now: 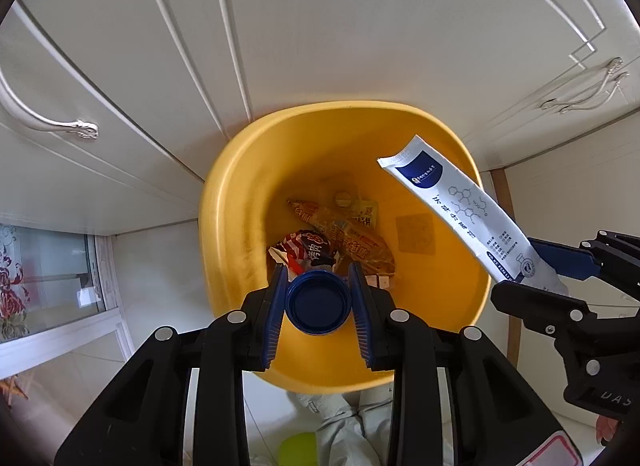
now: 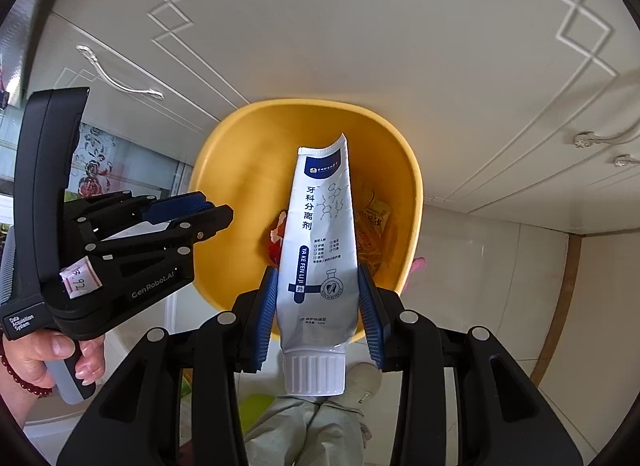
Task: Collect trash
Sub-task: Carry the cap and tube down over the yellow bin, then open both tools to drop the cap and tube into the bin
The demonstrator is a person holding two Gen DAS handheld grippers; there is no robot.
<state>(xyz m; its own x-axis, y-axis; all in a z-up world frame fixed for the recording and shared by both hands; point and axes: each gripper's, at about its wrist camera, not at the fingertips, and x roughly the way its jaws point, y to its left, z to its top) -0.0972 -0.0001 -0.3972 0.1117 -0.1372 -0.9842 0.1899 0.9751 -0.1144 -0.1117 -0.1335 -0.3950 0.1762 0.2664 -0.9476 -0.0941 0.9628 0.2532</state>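
Glossy yellow plastic bin (image 1: 240, 185), smooth white plastic tube (image 2: 320, 234) with ribbed cap, crinkly foil wrappers (image 1: 344, 238).

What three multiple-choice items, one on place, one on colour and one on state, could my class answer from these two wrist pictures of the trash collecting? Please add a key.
1. Where is the white tube?
A. lying at the bottom of the bin
B. held above the yellow bin
C. on the floor beside the bin

2. What colour is the cap in the left hand-held gripper?
A. red
B. white
C. dark blue

3. What state is the right hand-held gripper in?
A. shut on the tube
B. open and empty
C. shut on a snack wrapper

Key: 1 B, the tube stands between the fingers over the bin's opening. 2 C, the round cap between the pads is dark blue. 3 A, both blue pads press the tube's sides, while the snack wrappers lie in the bin.
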